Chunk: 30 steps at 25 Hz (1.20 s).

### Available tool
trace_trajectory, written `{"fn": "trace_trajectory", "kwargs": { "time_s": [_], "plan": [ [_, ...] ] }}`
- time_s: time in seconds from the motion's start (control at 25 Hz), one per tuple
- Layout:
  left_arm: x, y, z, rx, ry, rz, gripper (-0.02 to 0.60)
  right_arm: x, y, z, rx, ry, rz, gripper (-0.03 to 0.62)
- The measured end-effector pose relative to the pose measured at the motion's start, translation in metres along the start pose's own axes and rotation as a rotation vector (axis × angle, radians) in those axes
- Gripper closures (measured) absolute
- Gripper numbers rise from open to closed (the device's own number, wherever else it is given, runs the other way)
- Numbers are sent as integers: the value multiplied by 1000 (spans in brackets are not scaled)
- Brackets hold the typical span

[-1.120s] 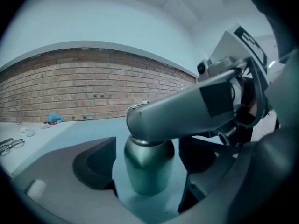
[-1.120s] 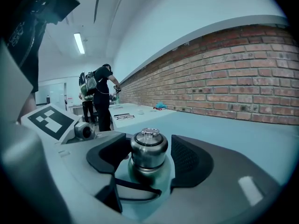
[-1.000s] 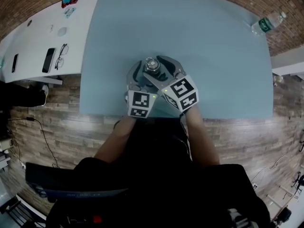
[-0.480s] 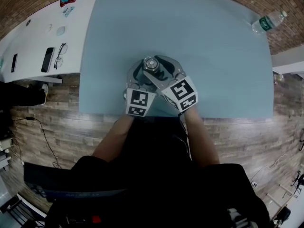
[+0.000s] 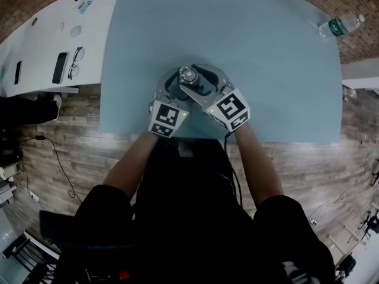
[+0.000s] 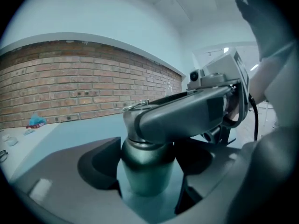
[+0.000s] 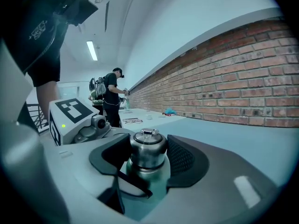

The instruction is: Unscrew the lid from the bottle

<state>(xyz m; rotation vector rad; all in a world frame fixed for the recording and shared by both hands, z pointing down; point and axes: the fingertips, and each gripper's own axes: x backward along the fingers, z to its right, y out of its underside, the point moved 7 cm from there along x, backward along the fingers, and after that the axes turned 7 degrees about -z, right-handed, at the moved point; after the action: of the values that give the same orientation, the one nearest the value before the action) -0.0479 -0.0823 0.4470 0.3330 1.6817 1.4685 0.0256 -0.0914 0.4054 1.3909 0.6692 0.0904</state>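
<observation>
Steel bottle point(image 6: 145, 178) stands upright near the front edge of the blue table point(image 5: 266, 70), lid point(image 7: 147, 143) still on. Left gripper point(image 6: 148, 160), jaws just closing in, clamps the bottle's body. Right gripper point(image 7: 148, 154), also just closing, pinches the lid between its pads.

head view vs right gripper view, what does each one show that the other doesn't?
Head view only: a clear, green-labelled plastic water bottle near the blue table's far right corner, and the wood-plank floor. Right gripper view only: a person standing in the background and a ceiling strip light. Both: the right gripper shut on the silver lid of the steel bottle, the left gripper round its body; both sets of jaws have just been closing.
</observation>
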Motion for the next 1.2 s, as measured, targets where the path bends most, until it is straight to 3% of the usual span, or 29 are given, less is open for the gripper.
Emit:
{"fn": "trace_trajectory", "kwargs": {
  "time_s": [0.48, 0.84, 1.0, 1.2],
  "plan": [
    [4, -3, -4, -75, 147, -49, 228, 1, -6, 2, 66, -162, -33, 336],
    [9, -3, 2, -48, 62, -67, 224, 5, -3, -3, 2, -121, -28, 336],
    [15, 0, 7, -21, 17, -65, 183, 5, -6, -5, 14, -108, -42, 327],
    [17, 6, 12, 48, -84, -62, 179, 3, -7, -10, 31, -85, -66, 287]
  ]
}}
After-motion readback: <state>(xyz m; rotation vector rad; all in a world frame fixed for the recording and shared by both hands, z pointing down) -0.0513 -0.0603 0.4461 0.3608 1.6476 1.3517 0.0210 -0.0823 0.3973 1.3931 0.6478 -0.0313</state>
